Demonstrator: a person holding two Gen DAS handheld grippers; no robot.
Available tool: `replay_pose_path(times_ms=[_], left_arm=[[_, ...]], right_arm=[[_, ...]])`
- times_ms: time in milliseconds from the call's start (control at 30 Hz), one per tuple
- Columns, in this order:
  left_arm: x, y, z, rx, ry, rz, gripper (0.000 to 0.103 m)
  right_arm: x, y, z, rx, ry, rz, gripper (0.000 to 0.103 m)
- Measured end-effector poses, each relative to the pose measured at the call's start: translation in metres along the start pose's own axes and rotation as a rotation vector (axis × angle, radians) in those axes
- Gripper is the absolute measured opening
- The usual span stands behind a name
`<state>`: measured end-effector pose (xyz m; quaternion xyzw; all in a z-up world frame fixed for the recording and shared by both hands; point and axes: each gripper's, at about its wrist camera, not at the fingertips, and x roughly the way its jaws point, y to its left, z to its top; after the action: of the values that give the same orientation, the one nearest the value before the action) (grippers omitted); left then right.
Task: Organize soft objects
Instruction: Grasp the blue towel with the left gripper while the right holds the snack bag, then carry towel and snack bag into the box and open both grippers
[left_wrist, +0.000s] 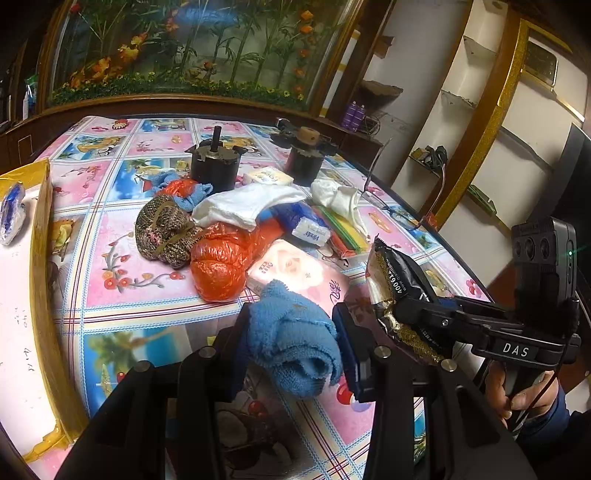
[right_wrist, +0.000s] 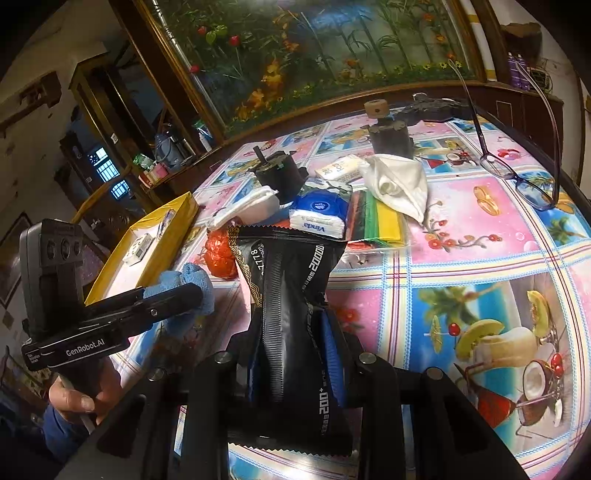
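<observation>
- Your left gripper (left_wrist: 291, 350): jaws closed on a rolled blue towel (left_wrist: 295, 339), held above the desk.
- Your right gripper (right_wrist: 295, 354): jaws pinched narrow on a black sachet pack (right_wrist: 291, 314), creasing its middle.
- Just ahead: pink tissue pack (left_wrist: 295, 269), orange plastic bag (left_wrist: 221, 266), brown knitted bundle (left_wrist: 162, 229).
- Behind those: white cloth (left_wrist: 243, 206), Vinda tissue pack (right_wrist: 321, 218), striped zip pouch (right_wrist: 384, 221), crumpled white cloth (right_wrist: 399, 184).
- Further back: two dark cylinders (left_wrist: 214, 162), upright, blocking the far side.
- At your left: yellow-edged tray (left_wrist: 40, 258), one wrapped item inside.
- At your right: spectacles (right_wrist: 517, 173).
- Desk (right_wrist: 461, 266): pink and blue picture cloth.
- Beyond: bamboo mural (left_wrist: 199, 44).
</observation>
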<state>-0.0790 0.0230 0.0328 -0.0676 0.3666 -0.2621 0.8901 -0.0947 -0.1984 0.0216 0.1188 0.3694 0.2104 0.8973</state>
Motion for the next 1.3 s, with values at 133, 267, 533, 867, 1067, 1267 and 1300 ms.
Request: replay_pose_path(times_ms=[133,267,533,867,1067,1267,1300], left_arm=[[-0.007,0.001,0.0,-0.005,-0.032,0.02,0.041],[-0.015,0.006,0.0,-0.029,-0.033,0.022,0.041],[-0.052,0.034,0.009,-0.102,-0.091,0.063,0.041],[-0.112,0.097,0.011,-0.232,-0.185,0.202,0.041],[-0.145,0.148,0.003,-0.342,-0.215,0.311,0.041],[-0.159,0.195,-0.003,-0.455,-0.179,0.412,0.041],[-0.159,0.201,-0.004,-0.468,-0.173,0.423,0.041]], right_arm=[[0.0,0.014,0.008,-0.032,0.0,0.018,0.032],[0.002,0.031,0.015,-0.064,0.0,0.037,0.032],[0.013,0.069,0.03,-0.105,0.036,0.101,0.032],[0.044,0.135,0.049,-0.196,0.077,0.2,0.032],[0.074,0.176,0.059,-0.225,0.12,0.25,0.032],[0.12,0.219,0.069,-0.247,0.187,0.268,0.032],[0.13,0.225,0.071,-0.244,0.204,0.269,0.032]])
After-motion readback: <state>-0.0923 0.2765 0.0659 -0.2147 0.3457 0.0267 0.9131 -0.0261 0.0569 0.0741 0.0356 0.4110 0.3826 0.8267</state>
